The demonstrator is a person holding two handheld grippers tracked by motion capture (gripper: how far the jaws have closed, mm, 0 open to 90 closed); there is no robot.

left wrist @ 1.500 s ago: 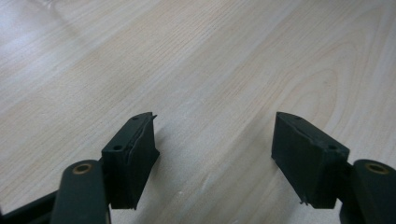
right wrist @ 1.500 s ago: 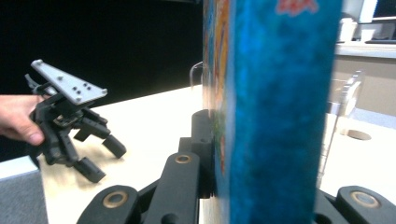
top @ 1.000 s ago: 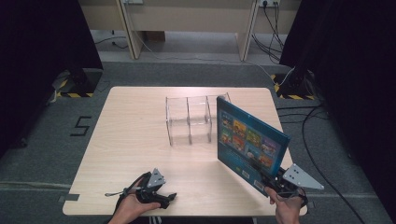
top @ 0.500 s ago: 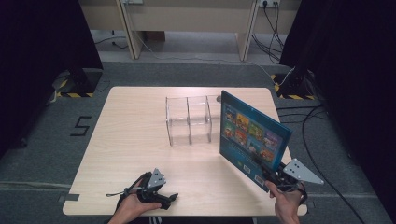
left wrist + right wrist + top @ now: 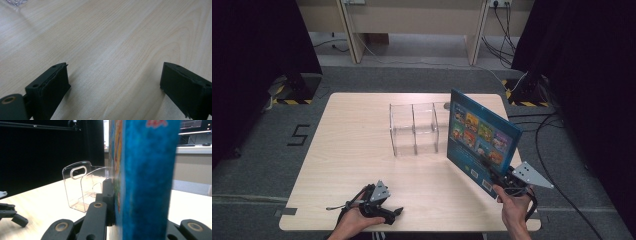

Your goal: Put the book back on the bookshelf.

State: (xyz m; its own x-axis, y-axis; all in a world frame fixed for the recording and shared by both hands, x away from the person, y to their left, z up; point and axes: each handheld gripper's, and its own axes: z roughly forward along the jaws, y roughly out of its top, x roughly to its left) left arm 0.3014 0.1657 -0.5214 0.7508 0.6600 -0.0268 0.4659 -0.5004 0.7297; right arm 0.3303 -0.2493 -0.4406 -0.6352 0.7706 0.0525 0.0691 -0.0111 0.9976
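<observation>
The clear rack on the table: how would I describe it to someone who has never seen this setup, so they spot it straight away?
Start at the pale wooden table and look to the middle of its far half. There stands the clear rack, a see-through plastic holder split by upright dividers into open slots, empty. The blue picture book held up in the right gripper is just to its right; the rack is the transparent one.

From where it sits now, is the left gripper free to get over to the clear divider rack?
Probably yes. The left gripper rests open and empty at the near edge, with bare table between it and the clear rack. The book, clamped in the right gripper, stands off to the rack's right.
</observation>
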